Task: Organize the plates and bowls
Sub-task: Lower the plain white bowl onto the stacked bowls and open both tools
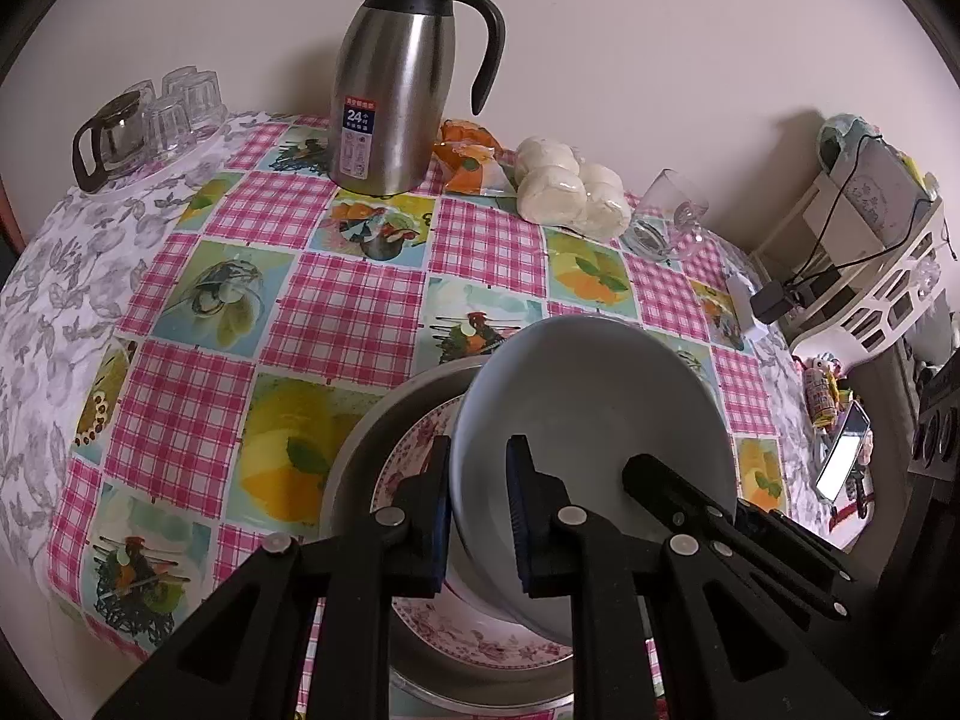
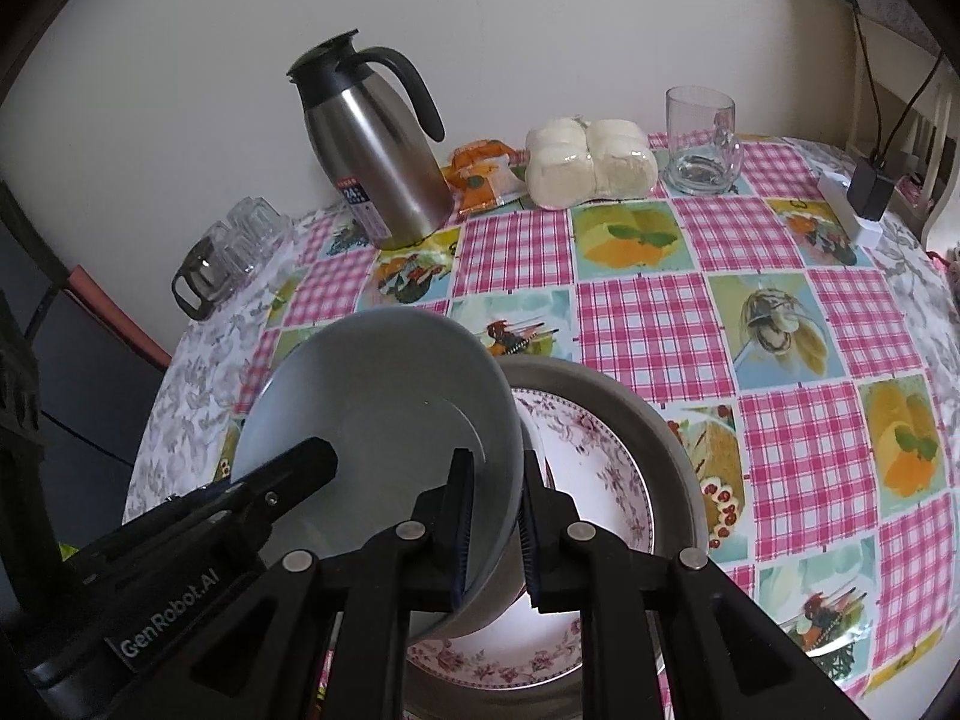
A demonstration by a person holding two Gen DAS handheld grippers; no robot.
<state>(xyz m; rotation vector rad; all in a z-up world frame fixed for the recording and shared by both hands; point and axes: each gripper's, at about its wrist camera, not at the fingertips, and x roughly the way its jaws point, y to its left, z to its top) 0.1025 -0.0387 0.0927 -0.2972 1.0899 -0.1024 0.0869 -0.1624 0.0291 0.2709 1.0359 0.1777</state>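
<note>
Left hand-held gripper [image 1: 478,516]: clenched on the near rim of the plain pale grey ceramic bowl [image 1: 594,420], one blue pad inside the wall, one outside, low centre of the left wrist view.
Right hand-held gripper [image 2: 495,516]: grasping the same bowl's rim at the opposite side; its body reads "GenRobot.AI" in white at lower left of the right wrist view.
Bowl position: held between both grippers above the floral-rimmed white plate [image 2: 606,468], which lies in a round grey metal tray [image 2: 666,420] on the table [image 1: 336,312].
Bowl orientation: tilted, mouth turned toward the cameras and upward; round, so no long axis shows.
Writing: the tall stainless steel jug with black lid and handle [image 1: 396,90] carries a label with "24" in large white figures; smaller print is unreadable.
Table cover: pink gingham and fruit-picture squares.
Upper centre: wrapped white buns [image 2: 591,165], an orange packet [image 2: 483,174] and a clear glass mug [image 2: 702,144].
</note>
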